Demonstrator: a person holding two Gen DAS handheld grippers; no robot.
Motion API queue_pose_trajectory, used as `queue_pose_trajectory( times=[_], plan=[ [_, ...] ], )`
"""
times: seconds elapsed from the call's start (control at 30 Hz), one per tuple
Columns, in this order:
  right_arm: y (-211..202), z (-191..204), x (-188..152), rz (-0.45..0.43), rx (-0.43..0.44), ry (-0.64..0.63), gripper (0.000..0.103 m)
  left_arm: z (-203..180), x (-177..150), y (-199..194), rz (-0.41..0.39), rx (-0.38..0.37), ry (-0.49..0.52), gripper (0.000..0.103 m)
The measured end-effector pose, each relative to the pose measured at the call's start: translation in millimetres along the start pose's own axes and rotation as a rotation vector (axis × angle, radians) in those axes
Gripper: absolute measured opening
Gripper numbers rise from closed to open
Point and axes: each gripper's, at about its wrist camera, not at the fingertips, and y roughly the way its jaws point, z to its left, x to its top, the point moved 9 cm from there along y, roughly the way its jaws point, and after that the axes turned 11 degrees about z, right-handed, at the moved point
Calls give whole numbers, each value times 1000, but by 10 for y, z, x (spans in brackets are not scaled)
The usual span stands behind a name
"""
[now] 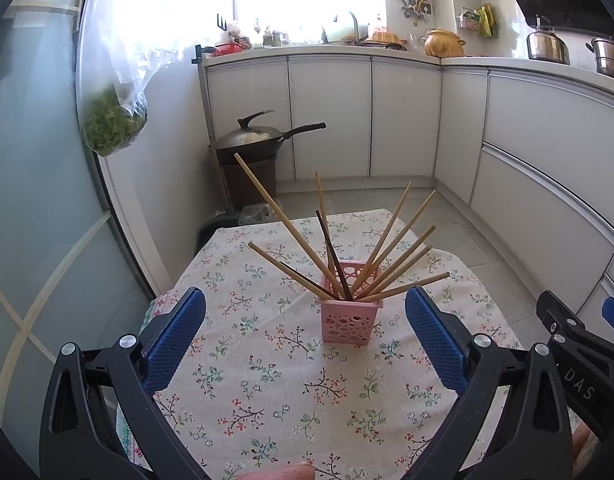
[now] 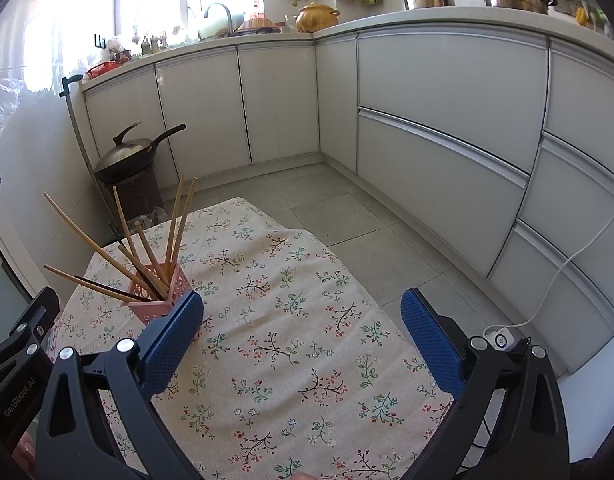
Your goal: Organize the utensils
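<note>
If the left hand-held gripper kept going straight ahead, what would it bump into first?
Probably the pink basket of chopsticks: it stands centred ahead of the open left hand-held gripper, though depth is hard to judge.

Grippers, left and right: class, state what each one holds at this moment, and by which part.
Nothing is held. The left gripper and the right gripper are both open with nothing between their fingers. All the chopsticks stand in the pink holder.

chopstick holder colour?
Pink, with round cut-out holes: the chopstick holder shows best in the left wrist view.
</note>
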Motion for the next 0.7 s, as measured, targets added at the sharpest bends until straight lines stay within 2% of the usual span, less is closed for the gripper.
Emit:
queue_pose_trajectory(
  times=[0.7],
  plan=[
    [31, -6, -26, 9, -3, 0, 96, 28, 2, 29, 8, 8, -3, 96]
  ],
)
